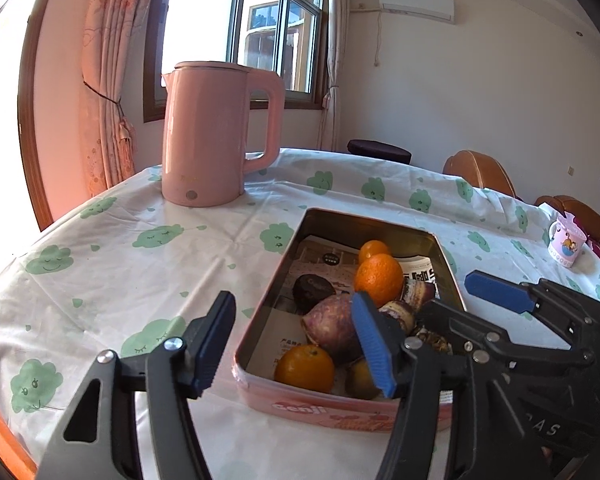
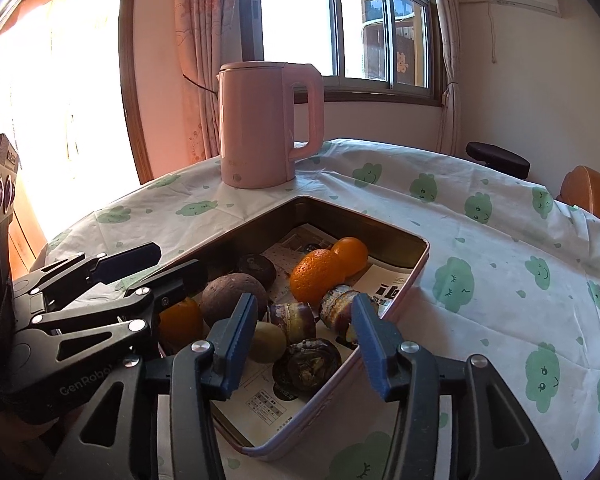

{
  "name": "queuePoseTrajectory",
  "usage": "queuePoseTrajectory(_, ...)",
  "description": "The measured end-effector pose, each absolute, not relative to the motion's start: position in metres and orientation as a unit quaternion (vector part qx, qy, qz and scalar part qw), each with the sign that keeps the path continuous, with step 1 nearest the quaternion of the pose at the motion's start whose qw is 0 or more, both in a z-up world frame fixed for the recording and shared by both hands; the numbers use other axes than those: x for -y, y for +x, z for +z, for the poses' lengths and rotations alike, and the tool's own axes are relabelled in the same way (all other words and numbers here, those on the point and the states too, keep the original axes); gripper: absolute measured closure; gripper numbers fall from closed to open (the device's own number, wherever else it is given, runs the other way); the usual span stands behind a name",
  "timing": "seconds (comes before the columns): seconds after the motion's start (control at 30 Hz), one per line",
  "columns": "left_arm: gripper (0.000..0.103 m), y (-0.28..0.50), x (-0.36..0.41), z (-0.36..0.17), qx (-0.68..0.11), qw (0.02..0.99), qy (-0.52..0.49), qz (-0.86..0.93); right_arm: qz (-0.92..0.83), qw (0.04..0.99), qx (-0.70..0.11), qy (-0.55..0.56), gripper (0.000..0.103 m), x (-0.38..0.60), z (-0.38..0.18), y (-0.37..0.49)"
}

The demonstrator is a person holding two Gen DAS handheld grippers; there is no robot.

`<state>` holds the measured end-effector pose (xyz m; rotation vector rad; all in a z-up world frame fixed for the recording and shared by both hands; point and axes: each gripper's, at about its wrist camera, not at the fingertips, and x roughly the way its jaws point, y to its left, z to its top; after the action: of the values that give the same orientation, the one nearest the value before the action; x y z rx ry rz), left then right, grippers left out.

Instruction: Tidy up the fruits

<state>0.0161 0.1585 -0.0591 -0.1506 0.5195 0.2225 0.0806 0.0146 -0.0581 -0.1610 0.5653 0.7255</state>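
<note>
A pink rectangular tin (image 1: pixel 370 220) (image 2: pixel 360 216) lined with printed paper sits on the cloud-print tablecloth. It holds three oranges (image 1: pixel 379 279) (image 2: pixel 316 274), a round purple fruit (image 1: pixel 332 328) (image 2: pixel 234 298), a kiwi (image 2: pixel 266 340) and several dark, purple-skinned pieces (image 2: pixel 306 364). My left gripper (image 1: pixel 294 346) (image 2: pixel 156 270) is open and straddles the tin's left wall near the front corner, pads apart from it. My right gripper (image 2: pixel 304 344) (image 1: pixel 468 300) is open astride the tin's right wall, gripping nothing.
A pink kettle (image 1: pixel 212 132) (image 2: pixel 268 128) stands behind the tin near the window. A small patterned mug (image 1: pixel 566 242) sits at the far right of the table. Brown chairs (image 1: pixel 478 170) and a dark stool (image 1: pixel 380 151) ring the far edge.
</note>
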Motion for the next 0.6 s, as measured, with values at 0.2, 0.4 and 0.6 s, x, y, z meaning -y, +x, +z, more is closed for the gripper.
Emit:
queuePoseTrajectory(0.2, 0.018, 0.002, -0.152, -0.047, -0.228, 0.965, -0.066, 0.109, 0.322, 0.91, -0.249, -0.076, 0.041, 0.003, -0.05, 0.069)
queuePoseTrajectory(0.4, 0.009, -0.006, -0.146, -0.037, -0.209, 0.97, -0.061, 0.109, 0.303, 0.923, -0.229, -0.064, 0.035, 0.021, -0.033, 0.06)
queuePoseTrajectory(0.6, 0.006, -0.009, -0.139, -0.032, -0.203, 0.972, -0.053, 0.109, 0.294, 0.93, -0.214, -0.051, 0.032, 0.036, -0.022, 0.053)
